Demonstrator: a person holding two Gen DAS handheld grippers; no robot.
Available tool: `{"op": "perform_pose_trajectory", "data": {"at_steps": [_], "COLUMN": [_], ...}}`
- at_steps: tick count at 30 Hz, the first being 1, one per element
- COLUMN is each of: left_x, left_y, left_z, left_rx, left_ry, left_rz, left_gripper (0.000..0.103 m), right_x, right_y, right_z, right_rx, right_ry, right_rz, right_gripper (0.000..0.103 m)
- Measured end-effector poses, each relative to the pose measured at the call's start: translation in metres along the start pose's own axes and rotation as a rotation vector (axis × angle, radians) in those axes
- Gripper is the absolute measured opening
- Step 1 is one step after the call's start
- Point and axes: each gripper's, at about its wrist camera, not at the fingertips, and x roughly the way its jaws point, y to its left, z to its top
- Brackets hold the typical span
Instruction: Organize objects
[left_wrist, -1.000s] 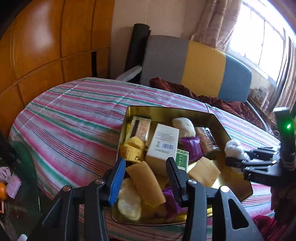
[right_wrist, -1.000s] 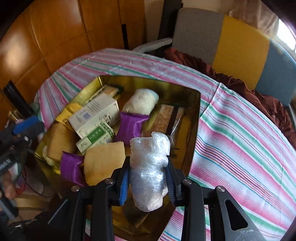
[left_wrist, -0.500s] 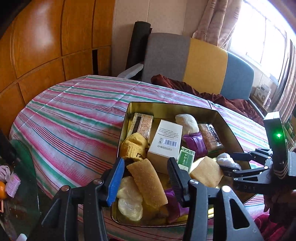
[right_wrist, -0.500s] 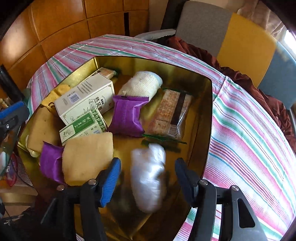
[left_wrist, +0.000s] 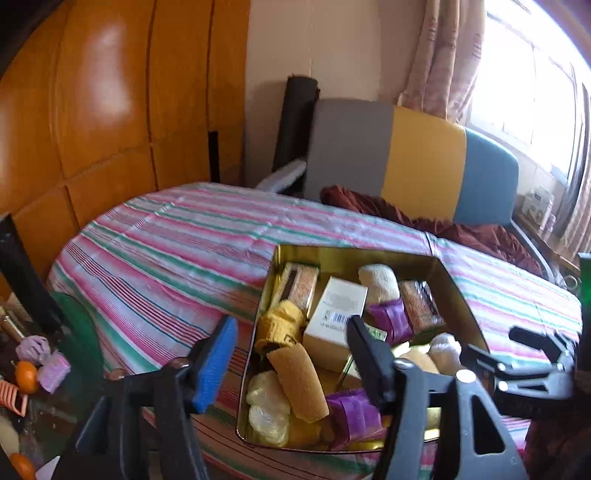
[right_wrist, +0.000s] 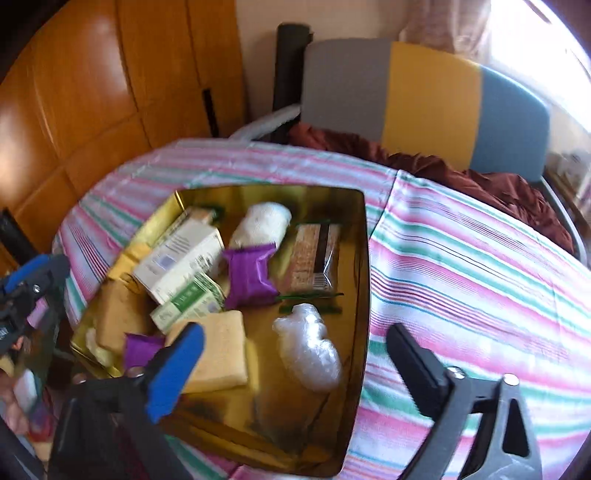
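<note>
Right wrist view shows the right hand-held gripper (right_wrist: 291, 363) released, empty, over the plastic-wrapped bundle (right_wrist: 308, 349) inside the gold tin (right_wrist: 364, 258); its fingers (right_wrist: 417, 360) could, seemingly, catch the rim.

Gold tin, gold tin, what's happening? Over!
Both grippers, left and right, open, empty. Plastic-wrapped bundle lying inside the gold tin. Nothing in the way.

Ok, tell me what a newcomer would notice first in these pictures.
The gold tin, crammed with packets and boxes, sits on the striped tablecloth and draws the eye first. On its bare floor near the right wall lies a clear plastic-wrapped bundle, with the open right tongs just above it. Behind the table stands a grey, yellow and blue chair back.
</note>
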Motion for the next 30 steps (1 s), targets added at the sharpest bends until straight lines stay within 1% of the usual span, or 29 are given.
{"op": "perform_pose_trajectory", "data": {"at_steps": [1, 3, 5, 7, 9, 10, 15, 16, 20, 21, 22, 24, 26, 30], "left_x": [-0.004, -0.01, -0.014, -0.017, -0.018, -0.018, -0.022, -0.022, -0.022, -0.023, -0.023, -0.024, -0.024, -0.022], "left_y": [0.001, 0.003, 0.001, -0.004, -0.011, -0.013, -0.011, -0.01, -0.012, -0.013, -0.014, -0.016, -0.015, -0.014], "left_z": [0.001, 0.002, 0.002, 0.002, 0.0, -0.001, -0.005, -0.005, -0.008, -0.008, -0.009, -0.011, -0.011, -0.01], "left_rx": [-0.021, -0.069, -0.086, -0.061, -0.016, 0.0, -0.005, -0.008, 0.002, 0.005, 0.013, 0.026, 0.022, 0.02], "left_ry": [-0.009, -0.024, -0.029, -0.031, -0.032, -0.029, -0.02, -0.015, -0.008, -0.011, -0.02, -0.034, -0.038, -0.028], "left_rz": [0.0, -0.028, -0.014, 0.006, 0.048, 0.056, 0.052, 0.049, 0.038, 0.03, 0.029, 0.037, 0.029, 0.028], "left_gripper": [0.079, 0.081, 0.082, 0.082, 0.082, 0.082, 0.079, 0.077, 0.077, 0.077, 0.074, 0.072, 0.069, 0.069], "right_x": [-0.004, -0.012, -0.016, -0.016, -0.014, -0.014, -0.017, -0.017, -0.018, -0.019, -0.019, -0.02, -0.021, -0.025], "right_y": [0.002, 0.006, 0.01, 0.013, 0.014, 0.015, 0.018, 0.018, 0.018, 0.018, 0.018, 0.018, 0.017, 0.015], "right_z": [-0.001, -0.007, -0.013, -0.018, -0.021, -0.022, -0.026, -0.026, -0.028, -0.028, -0.029, -0.029, -0.029, -0.027], "right_rx": [0.001, -0.003, -0.01, -0.011, -0.016, -0.017, -0.019, -0.021, -0.023, -0.021, -0.02, -0.02, -0.017, -0.012], "right_ry": [-0.012, -0.037, -0.053, -0.046, -0.035, -0.03, -0.04, -0.041, -0.042, -0.043, -0.044, -0.048, -0.055, -0.07], "right_rz": [-0.006, -0.026, -0.039, -0.037, -0.031, -0.027, -0.01, -0.007, -0.004, -0.005, -0.006, -0.007, -0.007, -0.007], "right_gripper": [0.103, 0.103, 0.103, 0.103, 0.103, 0.103, 0.103, 0.103, 0.103, 0.103, 0.103, 0.103, 0.103, 0.103]}}
